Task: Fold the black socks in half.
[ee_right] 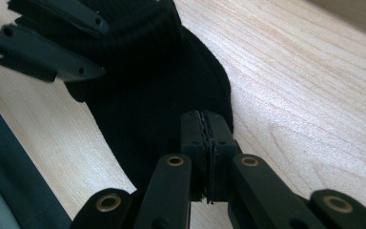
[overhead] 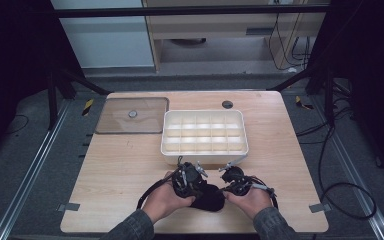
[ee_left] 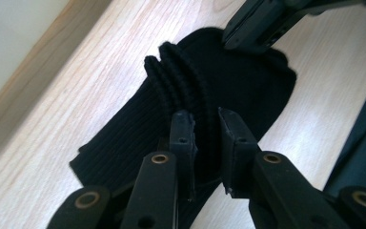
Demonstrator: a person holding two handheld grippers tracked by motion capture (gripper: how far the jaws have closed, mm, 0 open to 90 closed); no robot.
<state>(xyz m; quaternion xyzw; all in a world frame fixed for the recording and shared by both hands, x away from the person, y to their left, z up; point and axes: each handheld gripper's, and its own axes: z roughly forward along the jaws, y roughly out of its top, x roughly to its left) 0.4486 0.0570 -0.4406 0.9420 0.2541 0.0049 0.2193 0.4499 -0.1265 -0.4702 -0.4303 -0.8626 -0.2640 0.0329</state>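
Both hands low at the table's (overhead: 130, 165) near edge. Left gripper (ee_left: 205, 125) pinching the sock's (ee_left: 248, 90) ribbed folds; right gripper (ee_right: 207, 126) shut tight at its edge. Black, knitted, bunched, flat before the divided tray (overhead: 204, 156).

high view: above, facing forward-down | gripper views: close, opposite sides, sharing black sock (ee_left: 228, 90)

Black ribbed sock (ee_left: 228, 90), white tray (overhead: 204, 155), pale wood-grain table (overhead: 115, 170)
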